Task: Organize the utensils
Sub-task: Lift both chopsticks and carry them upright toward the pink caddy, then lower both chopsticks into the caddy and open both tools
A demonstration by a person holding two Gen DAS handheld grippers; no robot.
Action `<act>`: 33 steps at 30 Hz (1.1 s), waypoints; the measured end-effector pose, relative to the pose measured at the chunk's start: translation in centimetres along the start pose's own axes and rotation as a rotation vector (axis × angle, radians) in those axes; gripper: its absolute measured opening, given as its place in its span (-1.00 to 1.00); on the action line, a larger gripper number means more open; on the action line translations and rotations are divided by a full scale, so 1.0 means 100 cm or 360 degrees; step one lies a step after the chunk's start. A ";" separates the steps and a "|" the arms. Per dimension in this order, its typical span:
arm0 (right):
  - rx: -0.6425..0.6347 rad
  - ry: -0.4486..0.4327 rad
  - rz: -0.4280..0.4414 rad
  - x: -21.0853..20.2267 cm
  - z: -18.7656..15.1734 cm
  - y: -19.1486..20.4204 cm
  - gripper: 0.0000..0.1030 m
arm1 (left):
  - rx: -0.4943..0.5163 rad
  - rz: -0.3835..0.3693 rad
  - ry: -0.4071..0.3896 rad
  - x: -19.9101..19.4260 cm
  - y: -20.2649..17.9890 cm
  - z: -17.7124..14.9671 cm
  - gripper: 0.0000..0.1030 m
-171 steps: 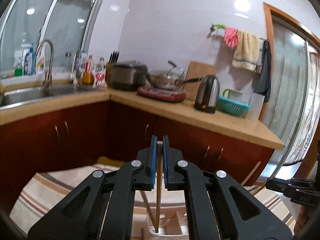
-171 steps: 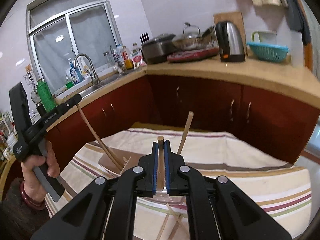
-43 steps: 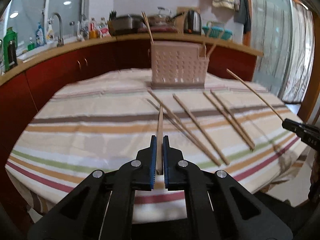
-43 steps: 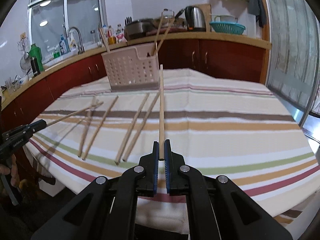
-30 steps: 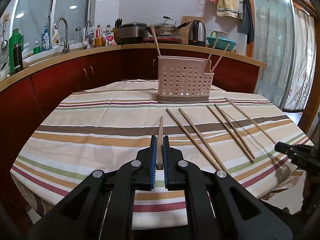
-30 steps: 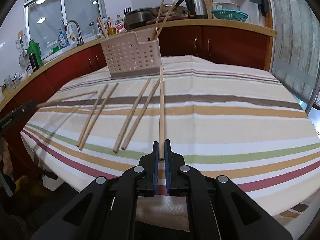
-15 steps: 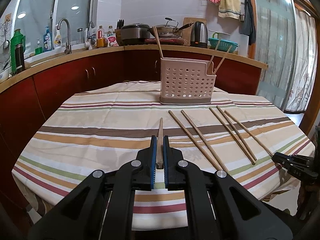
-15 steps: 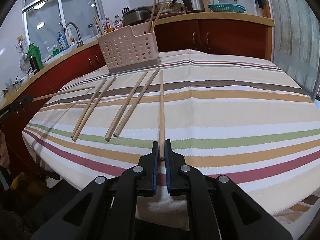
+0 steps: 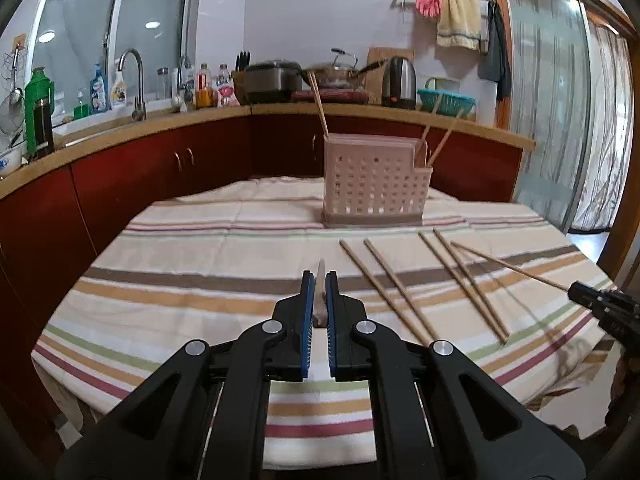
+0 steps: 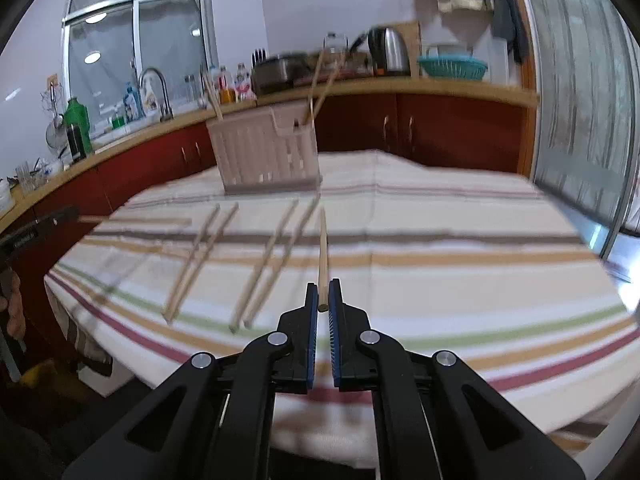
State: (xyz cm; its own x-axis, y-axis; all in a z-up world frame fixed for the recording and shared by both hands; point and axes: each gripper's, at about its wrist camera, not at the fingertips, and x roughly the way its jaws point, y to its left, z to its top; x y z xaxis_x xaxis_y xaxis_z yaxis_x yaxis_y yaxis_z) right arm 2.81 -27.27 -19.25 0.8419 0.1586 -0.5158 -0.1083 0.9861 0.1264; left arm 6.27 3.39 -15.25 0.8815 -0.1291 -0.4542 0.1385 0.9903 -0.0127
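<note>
Both grippers, left and right, each clamped on a chopstick; I'd carry them tip-up to the far holder and drop vertically.

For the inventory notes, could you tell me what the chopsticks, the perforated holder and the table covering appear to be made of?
Chopsticks: probably bamboo or wood, pale tan, matte, unlacquered.
Holder: likely moulded plastic, pinkish beige, regular square holes, faint sheen.
Table covering: woven cloth, striped, with creases and a draping edge.
</note>
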 end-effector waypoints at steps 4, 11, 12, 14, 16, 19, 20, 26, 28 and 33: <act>-0.0022 -0.0099 0.0000 -0.018 0.028 0.002 -0.88 | -0.0018 -0.0003 -0.0067 -0.012 0.002 0.018 -0.87; -0.0062 -0.0192 0.0027 -0.029 0.070 0.008 -0.88 | -0.0035 -0.0035 -0.0179 -0.023 0.009 0.060 -0.87; -0.0064 -0.0198 0.0036 -0.027 0.075 0.008 -0.88 | -0.0026 -0.0035 -0.0188 -0.022 0.009 0.064 -0.87; -0.0071 -0.0205 0.0053 -0.022 0.084 0.009 -0.88 | -0.0002 -0.0035 -0.0194 -0.016 0.008 0.072 -0.87; -0.0091 -0.0228 0.0055 -0.015 0.093 0.010 -0.88 | 0.0003 -0.0037 -0.0196 -0.010 0.008 0.076 -0.87; -0.0094 -0.0255 0.0062 -0.006 0.107 0.010 -0.88 | -0.0009 -0.0049 -0.0199 0.002 0.008 0.085 -0.87; -0.0092 -0.0264 0.0067 -0.003 0.112 0.009 -0.88 | -0.0011 -0.0053 -0.0203 0.006 0.007 0.087 -0.87; -0.0097 -0.0298 0.0095 0.014 0.132 0.012 -0.88 | 0.0004 -0.0062 -0.0215 0.024 0.003 0.097 -0.87; -0.0103 -0.0304 0.0097 0.019 0.137 0.014 -0.88 | 0.0014 -0.0057 -0.0216 0.028 0.003 0.098 -0.87; -0.0104 -0.0264 0.0103 0.036 0.138 0.016 -0.88 | 0.0020 -0.0050 -0.0208 0.036 0.002 0.100 -0.87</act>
State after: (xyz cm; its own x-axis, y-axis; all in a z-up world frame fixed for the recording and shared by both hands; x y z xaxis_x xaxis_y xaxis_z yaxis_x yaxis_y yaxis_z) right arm 12.96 -25.79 -9.22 0.9070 0.2167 -0.3611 -0.1947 0.9761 0.0968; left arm 14.02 2.61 -7.96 0.9279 -0.1665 -0.3335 0.1719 0.9850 -0.0133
